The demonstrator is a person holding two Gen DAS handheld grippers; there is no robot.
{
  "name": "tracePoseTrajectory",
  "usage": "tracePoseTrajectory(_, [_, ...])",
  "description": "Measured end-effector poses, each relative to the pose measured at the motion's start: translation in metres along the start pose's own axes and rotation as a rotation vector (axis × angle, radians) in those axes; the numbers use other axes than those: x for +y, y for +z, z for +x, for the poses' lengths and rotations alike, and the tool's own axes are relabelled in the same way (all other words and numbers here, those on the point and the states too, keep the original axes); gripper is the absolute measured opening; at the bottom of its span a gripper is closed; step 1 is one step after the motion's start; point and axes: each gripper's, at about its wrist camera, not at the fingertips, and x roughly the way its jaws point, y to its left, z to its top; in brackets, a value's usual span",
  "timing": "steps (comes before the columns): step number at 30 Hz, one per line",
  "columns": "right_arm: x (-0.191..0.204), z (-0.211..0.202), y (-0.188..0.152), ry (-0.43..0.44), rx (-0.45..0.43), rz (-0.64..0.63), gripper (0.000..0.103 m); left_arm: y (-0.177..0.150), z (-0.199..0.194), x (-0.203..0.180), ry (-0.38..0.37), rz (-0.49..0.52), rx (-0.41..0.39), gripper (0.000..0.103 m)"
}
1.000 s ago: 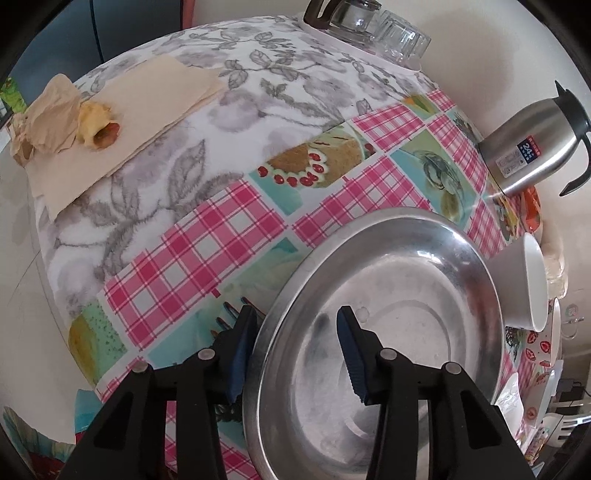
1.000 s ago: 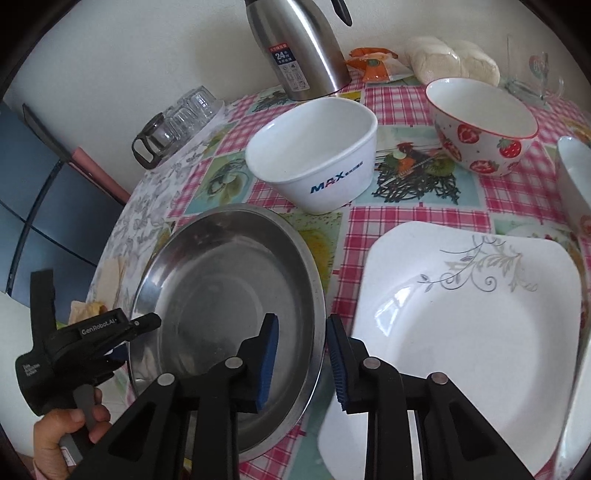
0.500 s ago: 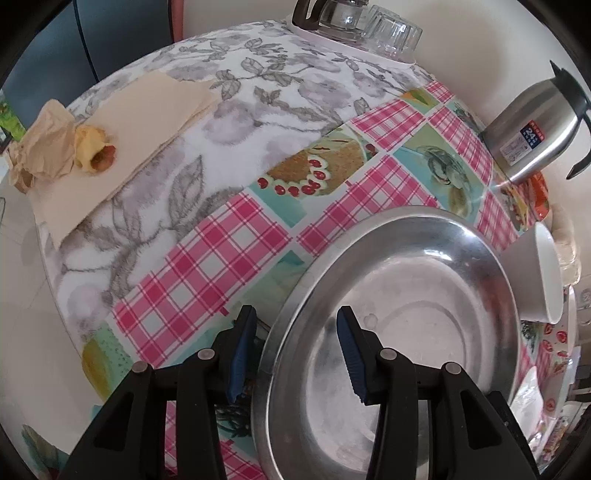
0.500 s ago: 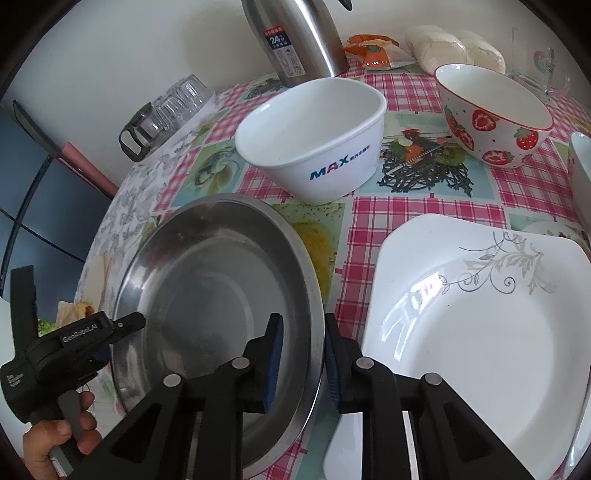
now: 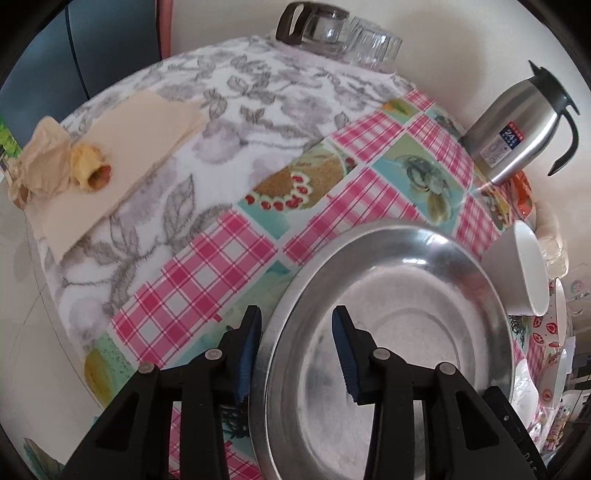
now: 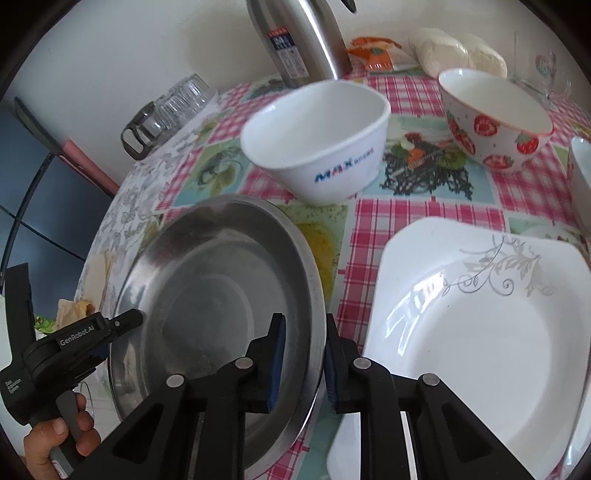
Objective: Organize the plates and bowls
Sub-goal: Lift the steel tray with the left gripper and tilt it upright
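Left wrist view: left gripper has just been closing, jaws straddling the steel plate's near-left rim, inner pad not visibly touching. Right wrist view: right gripper has narrowed to pinch the plate's right rim, beside the white plate; two-handed lift looks imminent.

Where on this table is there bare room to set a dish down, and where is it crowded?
Free: the grey floral cloth between the paper sheet, glass jug and steel plate. Crowded: around the MAX bowl, strawberry bowl and white square plate.
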Motion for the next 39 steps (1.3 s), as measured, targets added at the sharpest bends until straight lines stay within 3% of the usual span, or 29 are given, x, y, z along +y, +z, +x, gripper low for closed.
tracePoseTrajectory(22, [0.012,-0.053,0.0,0.045,-0.131,-0.073,0.02,-0.008,-0.041,0.004,-0.062,-0.016,-0.111,0.041])
tracePoseTrajectory(39, [0.0,-0.107,0.002,0.083,-0.276,-0.076,0.02,-0.02,-0.089,-0.022,-0.174,-0.005,-0.242,0.041])
